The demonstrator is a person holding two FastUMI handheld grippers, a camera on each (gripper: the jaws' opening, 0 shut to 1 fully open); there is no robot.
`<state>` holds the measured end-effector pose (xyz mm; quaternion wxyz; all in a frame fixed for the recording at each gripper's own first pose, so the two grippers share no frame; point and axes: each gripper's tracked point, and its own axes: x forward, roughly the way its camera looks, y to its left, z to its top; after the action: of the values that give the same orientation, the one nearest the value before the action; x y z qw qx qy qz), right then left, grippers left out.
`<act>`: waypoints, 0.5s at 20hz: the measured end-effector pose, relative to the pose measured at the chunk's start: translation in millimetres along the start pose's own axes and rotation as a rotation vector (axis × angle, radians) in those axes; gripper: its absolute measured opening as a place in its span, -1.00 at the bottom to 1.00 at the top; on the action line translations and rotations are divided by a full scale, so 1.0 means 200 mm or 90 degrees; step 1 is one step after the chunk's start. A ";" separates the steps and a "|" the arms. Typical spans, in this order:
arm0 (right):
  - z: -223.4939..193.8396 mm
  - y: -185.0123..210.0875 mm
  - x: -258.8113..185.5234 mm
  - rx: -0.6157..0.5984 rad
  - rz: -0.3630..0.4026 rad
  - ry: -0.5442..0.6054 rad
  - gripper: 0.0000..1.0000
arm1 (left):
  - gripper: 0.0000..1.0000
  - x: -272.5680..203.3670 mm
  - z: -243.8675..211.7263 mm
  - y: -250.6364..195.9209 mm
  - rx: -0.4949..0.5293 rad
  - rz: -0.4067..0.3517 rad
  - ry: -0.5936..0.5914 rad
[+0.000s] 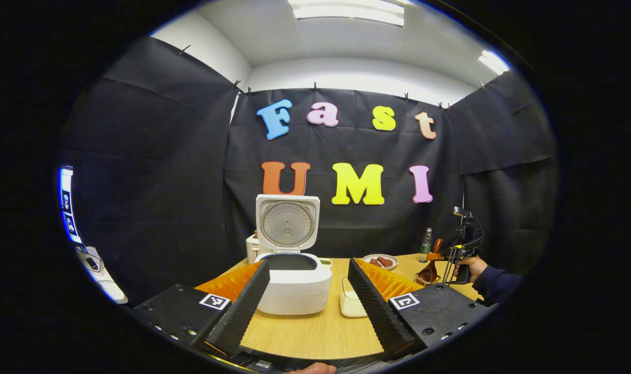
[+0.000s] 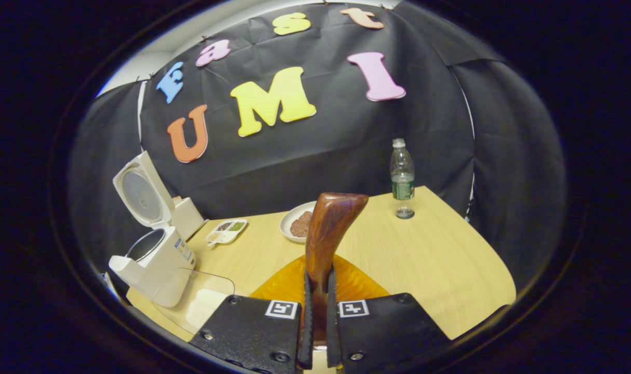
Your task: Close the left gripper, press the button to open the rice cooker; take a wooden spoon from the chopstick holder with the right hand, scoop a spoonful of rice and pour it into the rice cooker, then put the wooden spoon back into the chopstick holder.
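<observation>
— Cooker status?
— Rice cooker [image 1: 293, 283] sits on the tabletop [image 1: 315, 332] with its lid up, straight ahead of the left claw [image 1: 309, 298], whose fingers stand wide and empty.
— And the spoon?
— Right claw [image 2: 315, 317] is clamped narrow on the wooden spoon [image 2: 328, 234]; its long axis runs forward and up along the fingers.
— Where's the rice?
— Probably the clear container [image 2: 201, 304], low left of that claw, just beside the cooker. I'd judge scooping comes next, leftward.
</observation>
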<state>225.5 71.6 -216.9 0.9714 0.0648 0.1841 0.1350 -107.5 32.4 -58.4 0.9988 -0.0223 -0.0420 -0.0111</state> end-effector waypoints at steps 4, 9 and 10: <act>0.19 0.10 -0.17 -0.052 -0.038 -0.076 -0.78 | 0.92 -0.07 0.03 0.01 0.012 -0.002 -0.012; 0.34 0.39 -0.35 -0.109 -0.046 -0.140 -0.79 | 0.92 -0.14 0.03 0.04 0.020 0.000 -0.018; 0.35 0.45 -0.38 -0.119 -0.045 -0.152 -0.84 | 0.92 -0.15 0.04 0.05 0.017 0.001 -0.019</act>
<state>162.9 131.1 -109.9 0.9924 -0.0168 0.0564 0.1085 -138.2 43.0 -54.3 0.9983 -0.0091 -0.0571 -0.0096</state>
